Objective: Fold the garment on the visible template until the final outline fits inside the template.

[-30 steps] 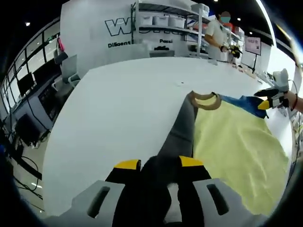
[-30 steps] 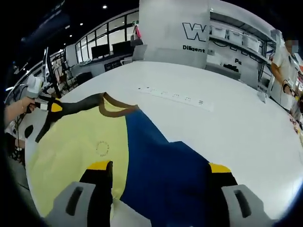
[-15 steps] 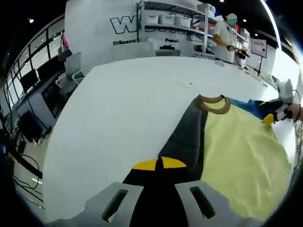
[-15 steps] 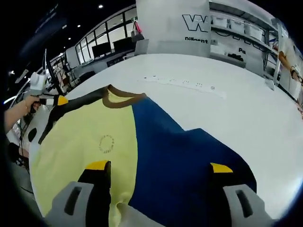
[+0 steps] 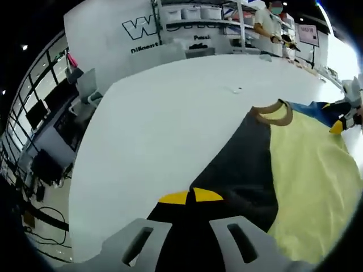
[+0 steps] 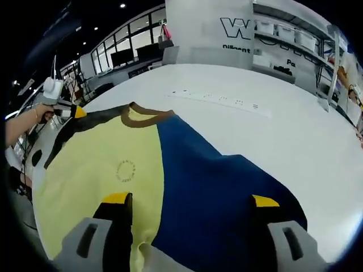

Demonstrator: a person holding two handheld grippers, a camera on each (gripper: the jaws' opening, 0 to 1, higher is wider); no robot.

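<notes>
Left tongs [image 5: 190, 196]: black jaws, yellow tips, grey slotted mounts. Right tongs [image 6: 190, 199]: same black jaws, yellow tips, grey slotted mounts.

- White wall panel [image 5: 108, 39], left gripper view: large outlined "W", rest cut off by shelving; smaller dark line below, "Dil…" legible, remainder too small.
- Same white wall panel [image 6: 210, 28], right gripper view: large "W", truncated; smaller line beneath, illegible.
- Sign [image 5: 308, 34] at far right: print unreadable.
</notes>
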